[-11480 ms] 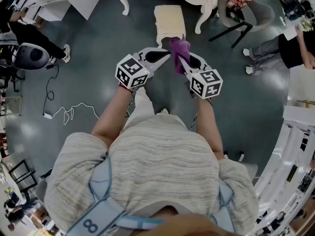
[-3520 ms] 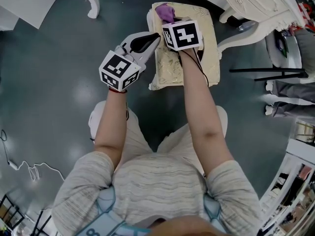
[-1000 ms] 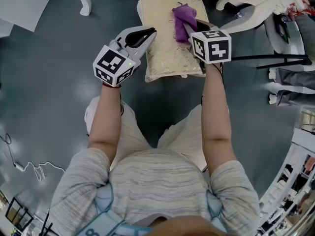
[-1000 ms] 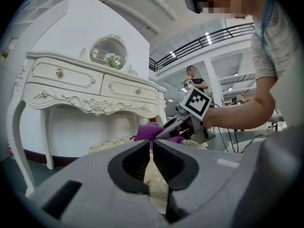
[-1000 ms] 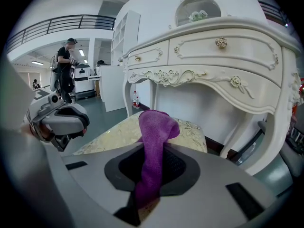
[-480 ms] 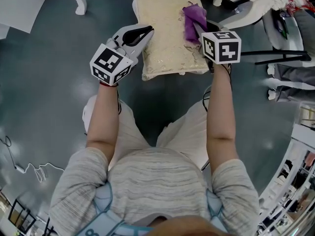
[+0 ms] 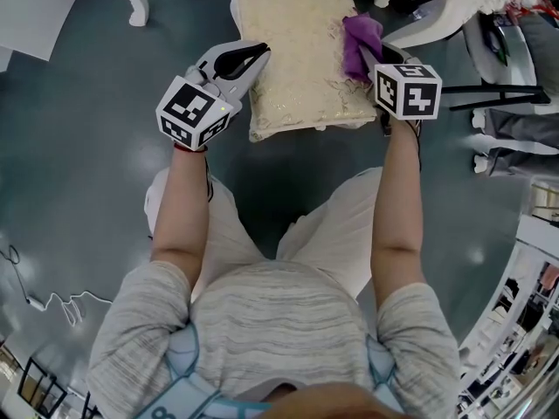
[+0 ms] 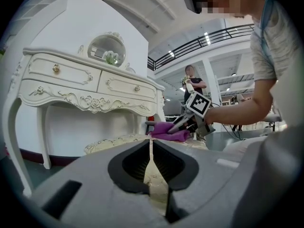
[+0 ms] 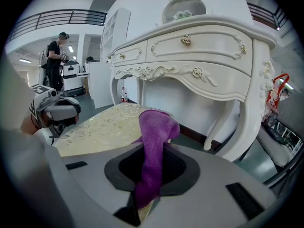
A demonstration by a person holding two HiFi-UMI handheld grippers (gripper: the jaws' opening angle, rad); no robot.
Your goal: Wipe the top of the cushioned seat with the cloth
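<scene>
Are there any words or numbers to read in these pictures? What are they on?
No words, numbers or labels can be read anywhere.
The black-and-white marker cube on the left gripper shows square patterns, not letters; so does the one on the right gripper, which pinches the purple cloth.
The cream cushioned seat bears only a leafy pattern.

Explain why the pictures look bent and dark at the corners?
Left gripper view: a wide lens bows the dresser and blackens the corners. Right gripper view: same, yet the cloth is sharp. Head view: even light, faint sheen on the floor.
</scene>
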